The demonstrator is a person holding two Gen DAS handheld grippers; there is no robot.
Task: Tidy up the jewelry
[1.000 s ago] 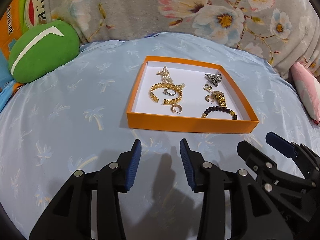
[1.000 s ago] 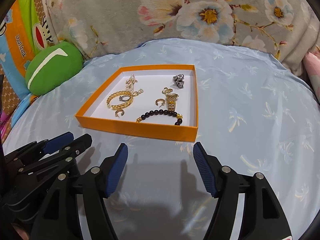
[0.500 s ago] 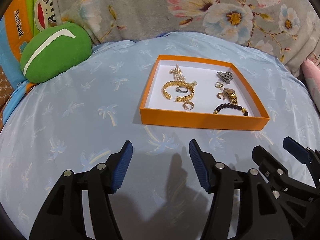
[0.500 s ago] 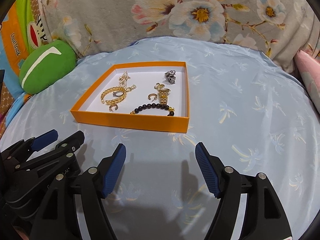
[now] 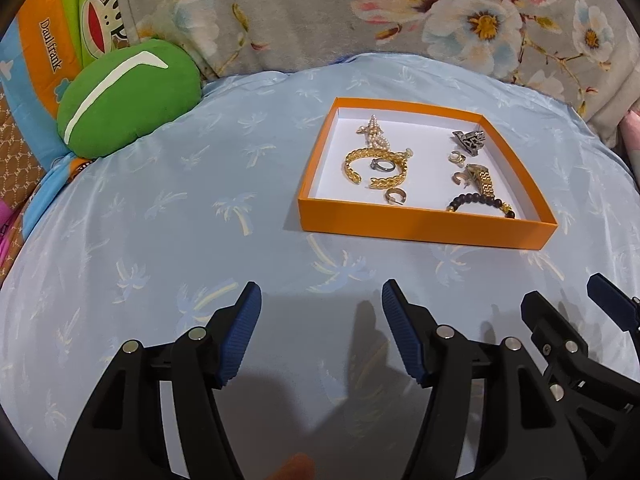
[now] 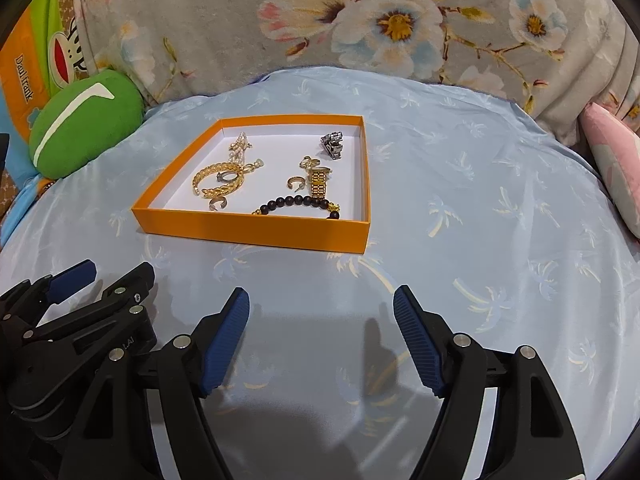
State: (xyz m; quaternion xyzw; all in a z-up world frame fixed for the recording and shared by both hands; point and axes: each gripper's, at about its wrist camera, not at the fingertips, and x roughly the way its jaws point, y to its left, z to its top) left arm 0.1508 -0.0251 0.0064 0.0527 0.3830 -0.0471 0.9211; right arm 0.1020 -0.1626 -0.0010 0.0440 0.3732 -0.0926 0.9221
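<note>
the left gripper [image 5: 320, 312] is opening with nothing between its jaws; the right gripper [image 6: 322, 312] is spread and empty. beyond them, jewelry lies in an orange tray [image 6: 256, 227] on a blue sheet [image 6: 480, 208].

Apparently "Daul frank" on orange cartoon fabric [image 5: 48, 48]

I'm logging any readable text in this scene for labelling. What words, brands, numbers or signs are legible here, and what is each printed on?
"Daul frank": white letters on the orange band of the cartoon-monkey fabric at the far left, beside the green cushion.
A few small pale characters on the left gripper body, seen from the right wrist: too small to read.
Orange box and jewelry: no readable text.
</note>
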